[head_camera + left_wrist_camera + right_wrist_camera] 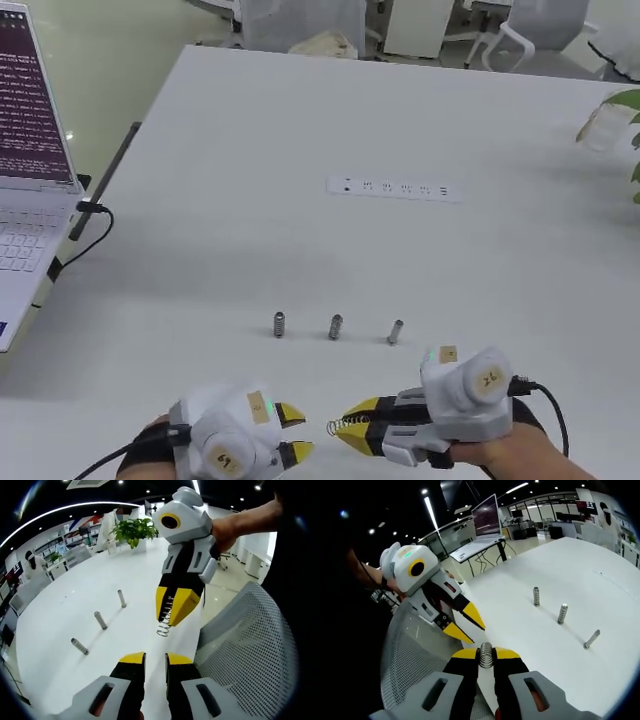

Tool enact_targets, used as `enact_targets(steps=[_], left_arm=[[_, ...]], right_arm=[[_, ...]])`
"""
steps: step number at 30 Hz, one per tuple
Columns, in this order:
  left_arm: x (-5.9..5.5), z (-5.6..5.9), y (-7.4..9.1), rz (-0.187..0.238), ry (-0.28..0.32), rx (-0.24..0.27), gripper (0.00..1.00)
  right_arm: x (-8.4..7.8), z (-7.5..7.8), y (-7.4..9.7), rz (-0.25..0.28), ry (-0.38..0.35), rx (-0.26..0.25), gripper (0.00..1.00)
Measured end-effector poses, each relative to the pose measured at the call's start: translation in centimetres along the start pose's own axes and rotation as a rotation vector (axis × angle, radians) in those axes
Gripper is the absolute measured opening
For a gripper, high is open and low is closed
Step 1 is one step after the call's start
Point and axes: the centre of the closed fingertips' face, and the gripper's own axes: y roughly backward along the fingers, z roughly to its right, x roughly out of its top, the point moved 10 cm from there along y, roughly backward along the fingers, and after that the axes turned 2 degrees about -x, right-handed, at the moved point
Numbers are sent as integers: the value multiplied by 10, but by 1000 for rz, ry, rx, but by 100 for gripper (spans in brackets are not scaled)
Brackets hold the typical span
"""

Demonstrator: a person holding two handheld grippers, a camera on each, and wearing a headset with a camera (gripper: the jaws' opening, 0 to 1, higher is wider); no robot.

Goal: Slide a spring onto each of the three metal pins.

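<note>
1. Two of the three pins already wear a coil: the left pin [279, 324] and the middle pin [335, 326]. The right pin [395, 332] stands bare, so I would say the last spring is the step in hand.
2. The right gripper [348, 425] is clenched on that last spring [335, 428]. The right gripper view shows the coil pinched between the yellow jaw tips with one end poking out past them. It hangs over the near edge of the table, well short of the row of pins.
3. The left gripper [305, 432] is released, its jaws parted around nothing, its tips facing the spring and just beside it.
4. The next move, as I judge it, calls for carrying the spring forward to the bare pin, lining the coil's open end up with the pin's top, then easing it down. A slight tilt could snag it.
5. The white table [300, 130] is smooth and mostly bare, with a power strip [395, 188] farther back, an open laptop [25, 150] at the left edge and a potted plant [625, 115] at the right.
6. A mesh chair [250, 645] sits below the grippers. Beyond is an open office with ceiling lights.
</note>
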Motion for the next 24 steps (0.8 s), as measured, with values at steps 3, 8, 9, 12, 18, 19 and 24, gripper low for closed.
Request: enact_targets(steps=[3,8,9,12,18,19,24], left_arm=[[0,-2,1,10,19,9,8],[0,-5,3,34,71,7,9],[-1,-5,3,36,75,7,9],[-3,-5,4,39,85,12,10],[-4,-7,8,53,113,24,11],[-4,-8,8,54,118,24,12],[-6,-10,12,62,138,37,14]], right_arm=[[-3,1,2,-1,-6,-9,9],[-7,3,7,-1,-18,-28,9],[-8,4,8,-1,-20,-30,9],[-10,6,10,-4,-28,-43,9],[-15,10,16,-5,-44,-64,9],[-15,10,16,-5,-46,-67,9],[-18,12,19,-17,-53,-85,9]])
